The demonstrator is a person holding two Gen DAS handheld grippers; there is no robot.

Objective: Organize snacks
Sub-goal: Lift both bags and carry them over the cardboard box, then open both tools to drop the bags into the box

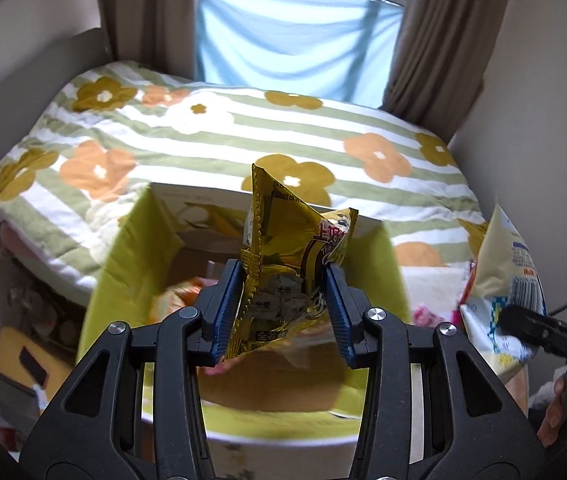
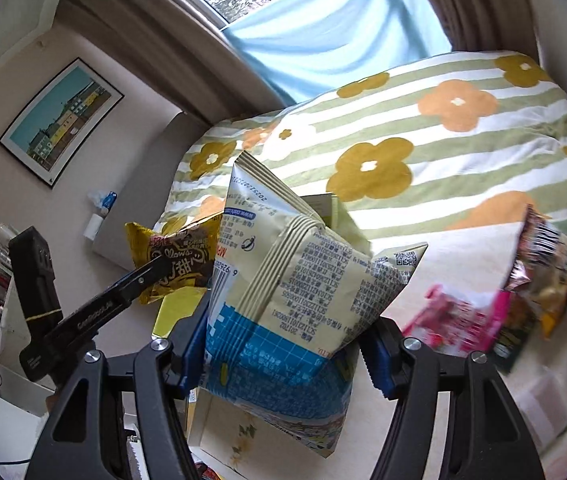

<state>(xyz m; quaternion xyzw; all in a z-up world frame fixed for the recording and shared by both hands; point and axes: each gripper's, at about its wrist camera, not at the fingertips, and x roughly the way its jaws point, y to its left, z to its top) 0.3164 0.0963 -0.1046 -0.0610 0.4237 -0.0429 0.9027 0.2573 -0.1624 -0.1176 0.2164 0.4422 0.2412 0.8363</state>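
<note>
My left gripper (image 1: 283, 300) is shut on a gold snack packet (image 1: 283, 256) and holds it upright above the open yellow-green box (image 1: 119, 264). The box holds an orange packet (image 1: 175, 300) at its bottom. My right gripper (image 2: 283, 344) is shut on a large cream and blue snack bag (image 2: 295, 292), held in the air to the right of the box. In the right wrist view the gold packet (image 2: 179, 260) and left gripper (image 2: 131, 284) show at the left. The cream bag also shows in the left wrist view (image 1: 503, 268).
A flowered, green-striped quilt (image 1: 243, 132) covers the bed behind the box. Several loose snack packets (image 2: 467, 320) lie on a pale cloth at the right. Curtains and a window with blue cloth (image 1: 295, 32) stand at the back. Clutter sits at lower left (image 1: 23, 360).
</note>
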